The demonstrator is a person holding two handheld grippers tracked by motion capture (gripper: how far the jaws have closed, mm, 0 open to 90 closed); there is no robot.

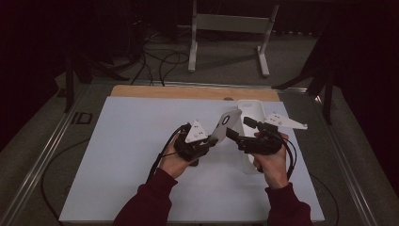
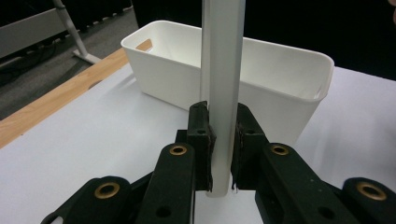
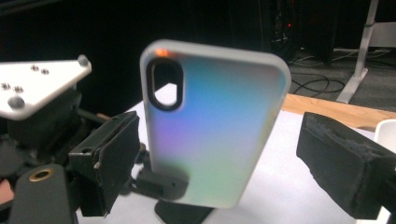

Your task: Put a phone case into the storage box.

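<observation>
Iridescent phone case (image 3: 212, 126) stands upright above the white mat (image 1: 127, 155), pinched at its lower end by the left gripper (image 2: 220, 154); the right gripper (image 3: 224, 154) waits spread on either side. If those jaws clamp off-centre, the slick case could twist loose; it might miss the white bin (image 2: 280, 79) beside it.

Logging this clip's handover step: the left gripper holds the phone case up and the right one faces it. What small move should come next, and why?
Probably close the right gripper on the phone case. Its jaws stand open on either side of the case, not touching it, while the left gripper clamps the case's lower edge. A second grip would allow a handover, perhaps toward the white bin behind.
</observation>
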